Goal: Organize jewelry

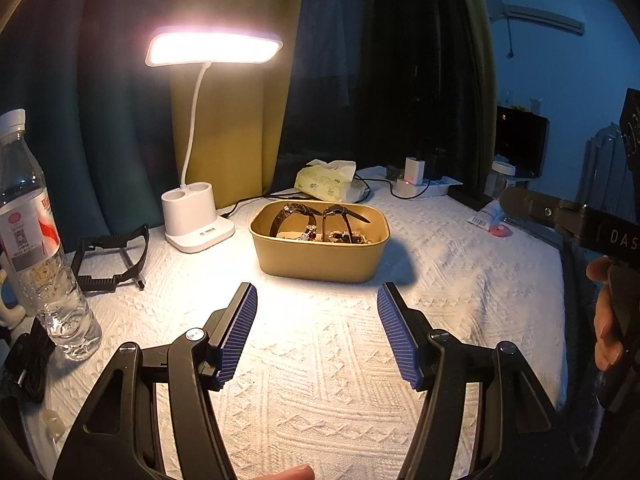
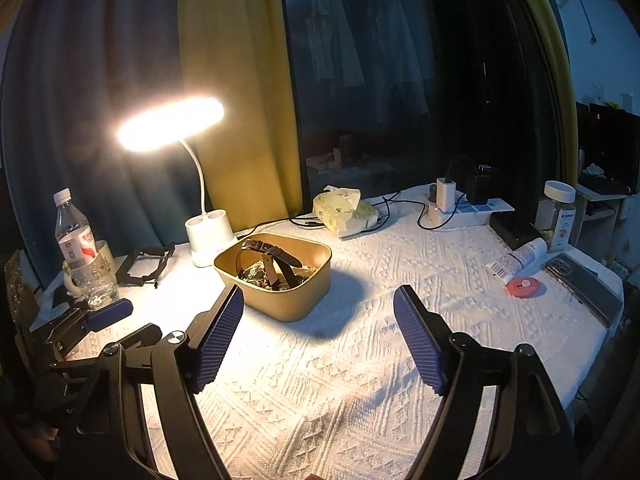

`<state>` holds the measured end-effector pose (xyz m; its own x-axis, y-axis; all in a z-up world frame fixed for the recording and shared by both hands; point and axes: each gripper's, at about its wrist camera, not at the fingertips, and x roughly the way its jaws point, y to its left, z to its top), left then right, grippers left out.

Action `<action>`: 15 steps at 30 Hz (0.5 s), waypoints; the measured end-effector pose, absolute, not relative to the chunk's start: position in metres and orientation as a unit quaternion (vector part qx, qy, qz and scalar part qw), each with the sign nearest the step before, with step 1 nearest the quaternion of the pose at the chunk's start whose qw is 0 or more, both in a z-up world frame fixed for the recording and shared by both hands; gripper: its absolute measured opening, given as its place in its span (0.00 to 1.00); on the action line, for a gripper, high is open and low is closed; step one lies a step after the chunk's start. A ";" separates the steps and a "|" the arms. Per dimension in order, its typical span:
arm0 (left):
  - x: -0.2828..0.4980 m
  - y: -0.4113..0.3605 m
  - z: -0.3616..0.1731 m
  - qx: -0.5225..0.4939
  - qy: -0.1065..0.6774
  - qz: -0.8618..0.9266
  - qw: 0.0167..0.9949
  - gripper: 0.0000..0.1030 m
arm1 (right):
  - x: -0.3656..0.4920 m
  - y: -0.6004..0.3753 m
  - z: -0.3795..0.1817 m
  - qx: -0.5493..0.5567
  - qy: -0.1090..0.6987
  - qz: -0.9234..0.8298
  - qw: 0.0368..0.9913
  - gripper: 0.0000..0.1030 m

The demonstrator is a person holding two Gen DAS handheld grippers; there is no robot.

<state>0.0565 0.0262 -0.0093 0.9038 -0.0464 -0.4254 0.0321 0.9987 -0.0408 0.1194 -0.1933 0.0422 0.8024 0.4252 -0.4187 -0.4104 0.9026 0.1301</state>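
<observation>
A gold-coloured box [image 1: 320, 258] stands on the white cloth and holds dark-strapped watches [image 1: 296, 214] and small jewelry pieces. It also shows in the right wrist view [image 2: 280, 296], with the watches [image 2: 272, 258] lying inside. My left gripper [image 1: 318, 300] is open and empty, hovering just in front of the box. My right gripper [image 2: 320, 300] is open and empty, in front of and to the right of the box. The right gripper's body shows at the right edge of the left wrist view.
A lit white desk lamp [image 1: 196, 220] stands left of the box, a black frame [image 1: 112, 256] and water bottle [image 1: 36, 248] further left. A tissue pack [image 1: 330, 182] and power strip [image 2: 460, 210] lie behind. A tube [image 2: 518, 258], pink disc [image 2: 525, 286], phone [image 2: 582, 282] and jar [image 2: 558, 214] sit right.
</observation>
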 end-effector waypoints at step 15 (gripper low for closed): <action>0.057 0.028 -0.009 -0.023 0.222 -0.015 0.975 0.64 | 0.120 -0.192 0.040 0.013 0.226 0.219 0.949 0.76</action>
